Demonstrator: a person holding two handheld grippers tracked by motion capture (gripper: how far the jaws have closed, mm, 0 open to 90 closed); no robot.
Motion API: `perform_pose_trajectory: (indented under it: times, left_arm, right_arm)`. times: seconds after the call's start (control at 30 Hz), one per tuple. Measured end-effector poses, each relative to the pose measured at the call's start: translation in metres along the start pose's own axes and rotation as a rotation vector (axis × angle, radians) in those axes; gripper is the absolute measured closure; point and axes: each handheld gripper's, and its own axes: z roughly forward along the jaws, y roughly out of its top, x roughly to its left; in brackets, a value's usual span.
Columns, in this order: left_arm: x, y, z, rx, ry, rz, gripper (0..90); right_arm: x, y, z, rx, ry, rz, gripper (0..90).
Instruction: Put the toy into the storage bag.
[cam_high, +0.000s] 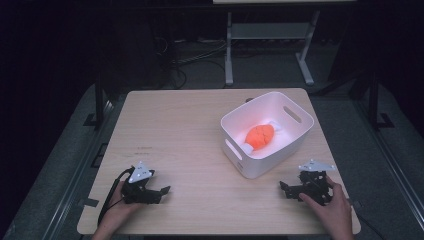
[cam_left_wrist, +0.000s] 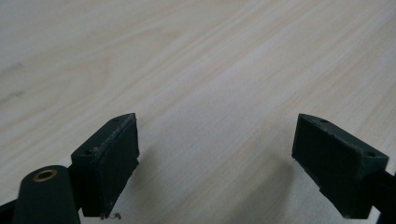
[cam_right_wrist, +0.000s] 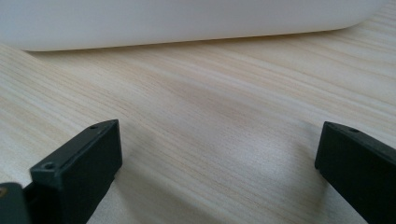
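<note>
Table (cam_high: 190, 130): light wood, largest item; both grippers are rested on its near edge, well apart.

Bin (cam_high: 267, 132): white, with slotted handles, placed right of centre toward the far side. An orange object (cam_high: 260, 136) is lodged inside it, over something white that cannot be identified (its own make is not clear either).

Left gripper (cam_high: 162, 191): held at the near left, jaws spread wide with nothing between them.

Right gripper (cam_high: 284, 187): held at the near right, just in front of the bin, jaws likewise spread and empty.

Progress: the orange object is judged to be already stowed, and the placing appears done. Nothing further is seen on the table to be collected, so little or nothing is thought to remain.

Views compared: the bin's contents and both hands are given by the high view. The bin's near wall (cam_right_wrist: 187, 21) is shown close and low by the right gripper view, though not what lies inside. The wood grain (cam_left_wrist: 196, 70) ahead of the spread jaws is recorded by the left gripper view.
</note>
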Motion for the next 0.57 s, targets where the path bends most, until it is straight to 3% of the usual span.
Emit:
perform_pose_trajectory:
  times: [0.1,0.57]
  left_arm:
    - [0.0001,0.0006,0.0022,0.034,-0.012,0.001,12.9]
    - [0.0001,0.0006,0.0023,0.033,-0.012,0.001,12.9]
  right_arm:
    - [0.0000,0.0000,0.0000,0.000,0.000,0.000,0.2]
    - [0.0001,0.0000,0.0000,0.001,0.000,0.002,0.2]
